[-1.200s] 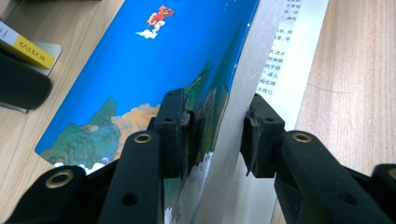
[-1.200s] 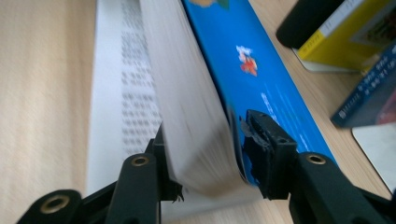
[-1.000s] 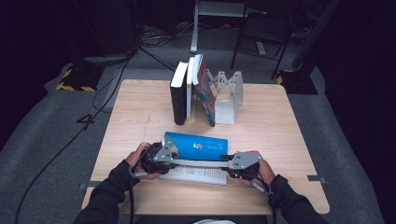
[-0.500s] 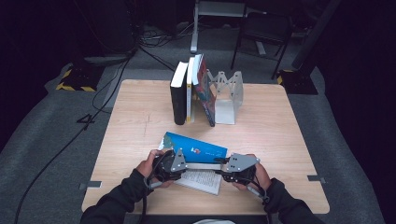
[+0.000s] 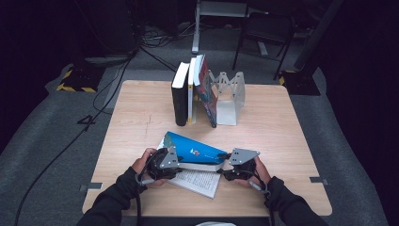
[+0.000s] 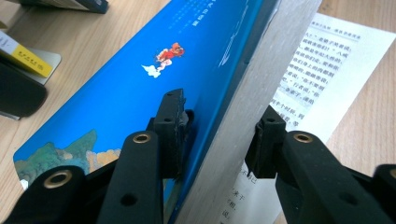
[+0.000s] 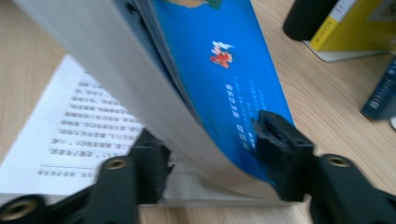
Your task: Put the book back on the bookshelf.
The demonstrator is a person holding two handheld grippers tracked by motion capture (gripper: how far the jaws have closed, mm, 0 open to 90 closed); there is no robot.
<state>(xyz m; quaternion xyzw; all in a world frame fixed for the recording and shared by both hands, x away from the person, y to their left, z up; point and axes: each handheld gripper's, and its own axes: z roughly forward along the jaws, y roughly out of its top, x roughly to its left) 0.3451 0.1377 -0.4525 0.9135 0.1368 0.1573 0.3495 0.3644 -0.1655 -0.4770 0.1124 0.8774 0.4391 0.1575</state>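
Blue book (image 5: 195, 153) half open and tilted up off the wooden table (image 5: 282, 132), left gripper (image 6: 219, 135) clamped on its page block and cover, jaws just closing, right gripper (image 7: 210, 154) straddling the other end, jaws just opening, one pad on the cover, grip uncertain.

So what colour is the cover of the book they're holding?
Bright blue, with a small cartoon figure on the book cover; it shows best in the left gripper view.

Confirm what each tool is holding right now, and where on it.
Both grip the open blue book. The left tool clamps the raised cover-and-page block at one end. The right tool straddles the other end, jaws just opening; firm contact cannot be told.
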